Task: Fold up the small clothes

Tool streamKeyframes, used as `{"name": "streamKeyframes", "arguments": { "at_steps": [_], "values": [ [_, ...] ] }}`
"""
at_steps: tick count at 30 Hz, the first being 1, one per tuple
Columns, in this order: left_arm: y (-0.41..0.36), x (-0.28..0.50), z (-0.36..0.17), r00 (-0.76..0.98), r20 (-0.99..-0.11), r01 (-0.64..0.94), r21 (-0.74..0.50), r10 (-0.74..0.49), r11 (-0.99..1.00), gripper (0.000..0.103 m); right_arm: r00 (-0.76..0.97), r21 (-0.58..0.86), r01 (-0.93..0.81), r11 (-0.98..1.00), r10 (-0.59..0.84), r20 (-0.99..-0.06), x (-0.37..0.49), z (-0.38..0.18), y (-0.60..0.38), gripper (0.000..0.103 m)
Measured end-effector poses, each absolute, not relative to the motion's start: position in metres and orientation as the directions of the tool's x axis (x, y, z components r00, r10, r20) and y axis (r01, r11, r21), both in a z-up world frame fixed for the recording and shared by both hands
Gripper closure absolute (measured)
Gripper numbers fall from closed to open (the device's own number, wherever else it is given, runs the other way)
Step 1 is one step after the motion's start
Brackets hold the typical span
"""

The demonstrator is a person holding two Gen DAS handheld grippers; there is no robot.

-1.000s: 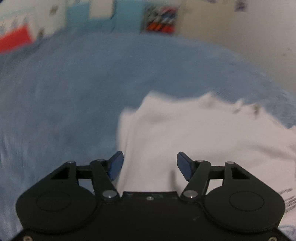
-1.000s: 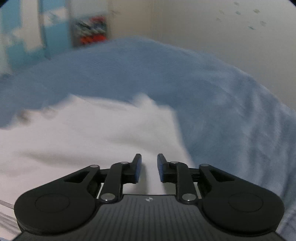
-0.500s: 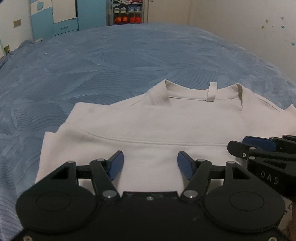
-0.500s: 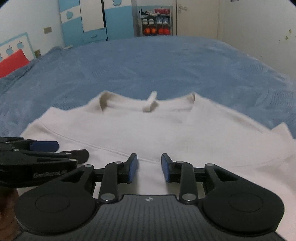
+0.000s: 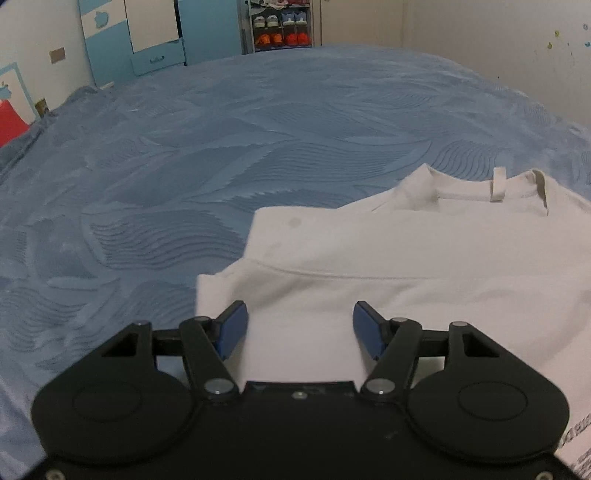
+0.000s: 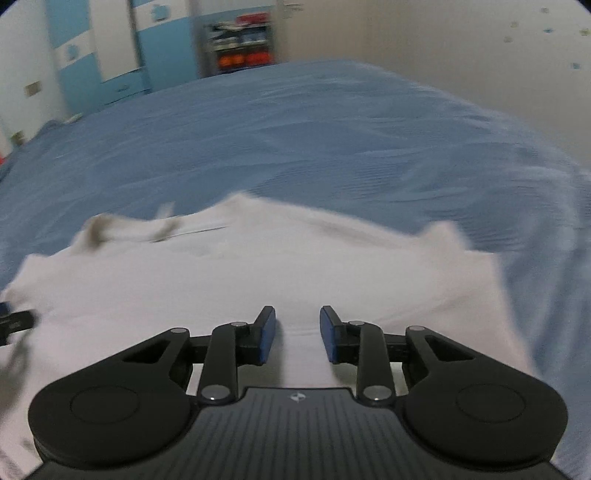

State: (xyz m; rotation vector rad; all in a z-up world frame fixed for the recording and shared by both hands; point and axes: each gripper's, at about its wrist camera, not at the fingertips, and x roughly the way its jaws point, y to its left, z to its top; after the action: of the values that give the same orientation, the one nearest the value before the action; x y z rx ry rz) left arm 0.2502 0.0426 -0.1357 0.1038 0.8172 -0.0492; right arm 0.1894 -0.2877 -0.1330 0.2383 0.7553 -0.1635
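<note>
A small white shirt (image 5: 424, 258) lies flat on the blue bedspread (image 5: 221, 155), collar and hang loop at the far side. It also shows in the right wrist view (image 6: 258, 280), blurred. My left gripper (image 5: 300, 326) is open and empty over the shirt's near left part, by its left edge. My right gripper (image 6: 297, 334) is open with a narrower gap and empty, over the shirt's near right part. The left gripper's tip shows at the left edge of the right wrist view (image 6: 14, 321).
The bedspread (image 6: 332, 147) spreads wide to the left and far side of the shirt. Blue and white wardrobes (image 5: 147, 37) and a shoe rack (image 5: 280, 26) stand beyond the bed. A wall (image 5: 498, 44) runs along the right.
Both grippers moved apart: the left went to the shirt's left side, the right to its right side. The right gripper's jaws opened a little wider.
</note>
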Motion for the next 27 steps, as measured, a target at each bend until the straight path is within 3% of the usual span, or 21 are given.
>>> {"name": "streamKeyframes", "arguments": {
  "at_steps": [3, 5, 7, 10, 14, 16, 17, 22, 25, 26, 27],
  "values": [
    [0.039, 0.238, -0.134, 0.698, -0.716, 0.103, 0.132, 0.023, 0.986, 0.037, 0.693, 0.223, 0.318, 0.921, -0.065, -0.718, 0.18, -0.14, -0.326, 0.072],
    [0.039, 0.231, -0.14, 0.709, -0.701, 0.074, 0.18, 0.075, 0.981, 0.035, 0.682, 0.315, 0.38, 0.869, -0.033, -0.731, 0.174, -0.149, -0.346, 0.084],
    [0.048, 0.236, -0.153, 0.677, -0.734, 0.055, 0.133, 0.061, 0.99, 0.034, 0.681, 0.346, 0.385, 0.856, -0.011, -0.732, 0.174, -0.156, -0.352, 0.086],
    [0.071, 0.249, -0.168, 0.654, -0.757, 0.005, -0.01, -0.011, 1.0, 0.029, 0.67, 0.273, 0.363, 0.891, -0.046, -0.741, 0.181, -0.165, -0.339, 0.086],
    [0.076, 0.255, -0.159, 0.626, -0.78, -0.014, -0.025, -0.01, 1.0, 0.028, 0.663, 0.146, 0.337, 0.93, -0.125, -0.738, 0.183, -0.162, -0.316, 0.086],
    [0.073, 0.251, -0.145, 0.598, -0.8, -0.05, 0.031, 0.055, 0.998, 0.03, 0.653, 0.086, 0.318, 0.944, -0.152, -0.742, 0.18, -0.148, -0.305, 0.082],
    [0.072, 0.246, -0.135, 0.6, -0.796, -0.08, 0.042, 0.081, 0.996, 0.031, 0.657, 0.056, 0.308, 0.95, -0.169, -0.735, 0.175, -0.139, -0.297, 0.075],
    [0.055, 0.19, -0.103, 0.693, -0.721, -0.039, -0.062, -0.017, 0.997, 0.031, 0.761, 0.14, 0.195, 0.971, -0.059, -0.647, 0.126, -0.101, -0.261, 0.068],
    [0.038, 0.175, -0.132, 0.63, -0.772, 0.068, -0.059, -0.089, 0.996, 0.03, 0.733, 0.194, 0.15, 0.969, 0.023, -0.68, 0.116, -0.118, -0.248, 0.065],
    [0.037, 0.176, -0.15, 0.591, -0.798, 0.1, -0.077, -0.122, 0.992, 0.027, 0.693, 0.214, 0.149, 0.965, 0.053, -0.719, 0.121, -0.138, -0.247, 0.06],
    [0.042, 0.176, -0.163, 0.605, -0.783, 0.106, -0.1, -0.144, 0.989, 0.027, 0.692, 0.229, 0.139, 0.963, 0.071, -0.718, 0.123, -0.157, -0.248, 0.059]
  ]
}}
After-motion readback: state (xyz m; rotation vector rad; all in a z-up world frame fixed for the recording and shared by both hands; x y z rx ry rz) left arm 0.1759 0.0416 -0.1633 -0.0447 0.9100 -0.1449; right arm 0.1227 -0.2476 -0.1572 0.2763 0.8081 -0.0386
